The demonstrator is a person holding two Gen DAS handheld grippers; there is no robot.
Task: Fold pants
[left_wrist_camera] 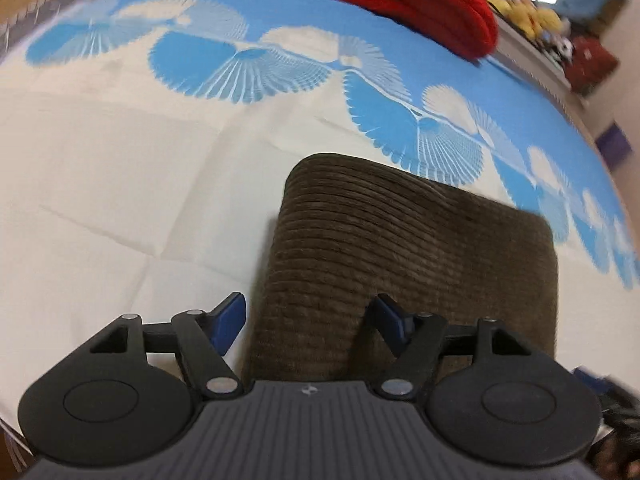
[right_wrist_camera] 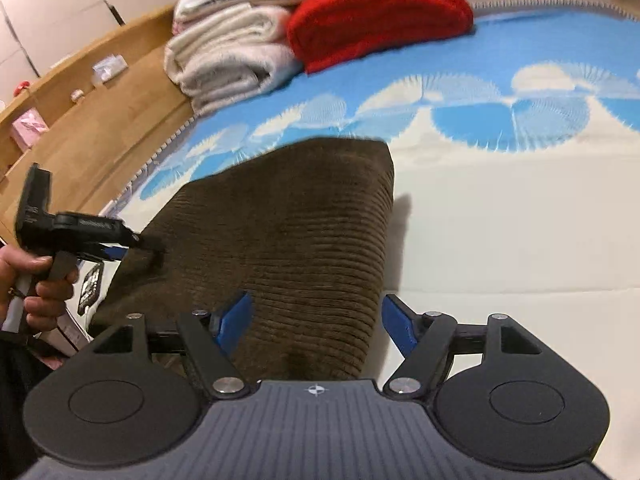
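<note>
Brown corduroy pants lying folded on the patterned bedspread, left gripper and right gripper both hovering spread wide, gripping nothing.

The near end of the brown corduroy pants is hidden behind the left gripper body in the left wrist view, and behind the right gripper body in the right wrist view. The folded red blanket is cut off by the top edge. The yellow objects beyond the bed are blurred past naming. Small items on the wooden ledge cannot be identified. The hand on the left gripper's handle is cropped by the left edge.
</note>
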